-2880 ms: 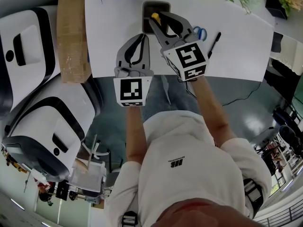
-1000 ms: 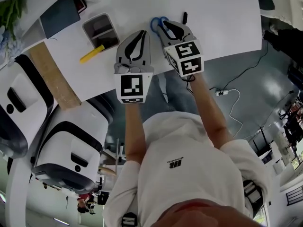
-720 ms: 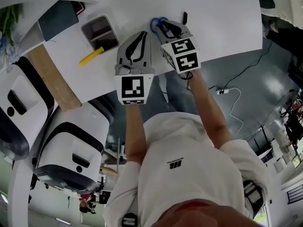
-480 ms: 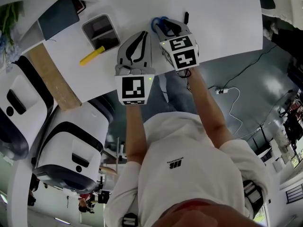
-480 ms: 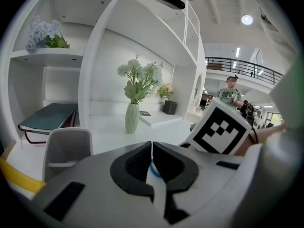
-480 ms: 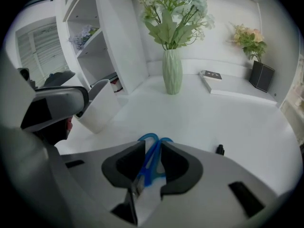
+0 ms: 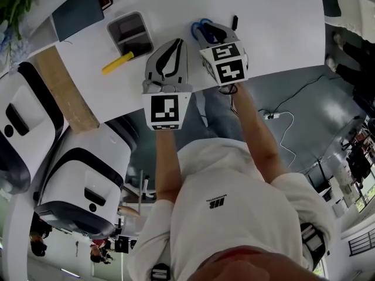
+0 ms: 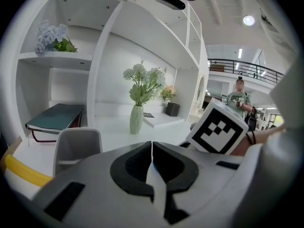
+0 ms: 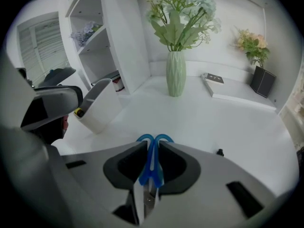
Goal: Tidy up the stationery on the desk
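— Where are the scissors point(image 9: 151, 167)?

— In the right gripper point(image 9: 151, 145). Its jaws are clamped on them from both sides, pinching the blue handles just below the finger loops. From the head view, the same scissors point(image 7: 199, 29) show as two blue loops poking out past the tips of the right gripper point(image 7: 212, 33), over the white desk point(image 7: 281, 22).

— Which way do they point?

— Their long axis runs along the jaws. The handle loops lead, pointing away from the person toward the back of the desk; the steel blades trail back between the jaws toward the gripper's body. I cannot tell whether they are lifted or touching the desk.

— And the other tool?

— The left gripper point(image 7: 174, 44) sits just beside the right one, at the desk's near edge. In its own view the left gripper point(image 8: 152, 148) has its jaws pressed together.

— What else lies about?

— A grey pen holder point(image 7: 130, 33) stands to the left, with a yellow marker point(image 7: 120, 63) flat on the desk, one end at the holder's near corner and the other slanting toward the desk's edge. A black pen point(image 7: 234, 22) lies just to the right of the scissors. The right gripper view also shows the pen holder point(image 9: 97, 107) off to the left and a pale green vase point(image 9: 175, 80) of flowers at the back.
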Available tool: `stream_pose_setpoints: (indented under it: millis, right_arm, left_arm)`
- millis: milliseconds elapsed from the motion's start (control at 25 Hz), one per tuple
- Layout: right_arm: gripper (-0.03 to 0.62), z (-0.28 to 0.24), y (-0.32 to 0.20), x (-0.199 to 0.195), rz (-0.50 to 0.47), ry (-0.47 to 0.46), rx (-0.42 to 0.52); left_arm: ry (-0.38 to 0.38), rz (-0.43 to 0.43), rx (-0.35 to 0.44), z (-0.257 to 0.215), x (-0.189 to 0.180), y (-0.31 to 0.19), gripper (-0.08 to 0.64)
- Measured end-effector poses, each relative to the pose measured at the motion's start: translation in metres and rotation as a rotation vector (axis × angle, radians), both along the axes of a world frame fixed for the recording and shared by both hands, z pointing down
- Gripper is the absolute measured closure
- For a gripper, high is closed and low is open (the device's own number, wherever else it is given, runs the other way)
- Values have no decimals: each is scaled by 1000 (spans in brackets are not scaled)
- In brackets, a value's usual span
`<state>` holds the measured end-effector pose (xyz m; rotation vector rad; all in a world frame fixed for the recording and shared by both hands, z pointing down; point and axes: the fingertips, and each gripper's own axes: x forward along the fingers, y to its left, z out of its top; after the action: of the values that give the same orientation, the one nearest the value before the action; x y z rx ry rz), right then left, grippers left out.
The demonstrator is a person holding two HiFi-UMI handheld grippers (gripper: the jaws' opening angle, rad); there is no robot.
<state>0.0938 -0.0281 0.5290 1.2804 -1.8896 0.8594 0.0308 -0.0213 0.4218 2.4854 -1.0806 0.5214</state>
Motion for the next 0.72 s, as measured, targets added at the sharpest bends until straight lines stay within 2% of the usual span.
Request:
stream_pose_setpoints:
  millis: [400, 720]
  right_arm:
    - [532, -62, -5, -11, -25, -23, 151]
    - [535, -106, -7, -30, -73, -57, 228]
  left_arm:
    - [16, -45, 30, -19, -16, 2, 560]
    - [16, -102, 63, -39, -38, 3, 560]
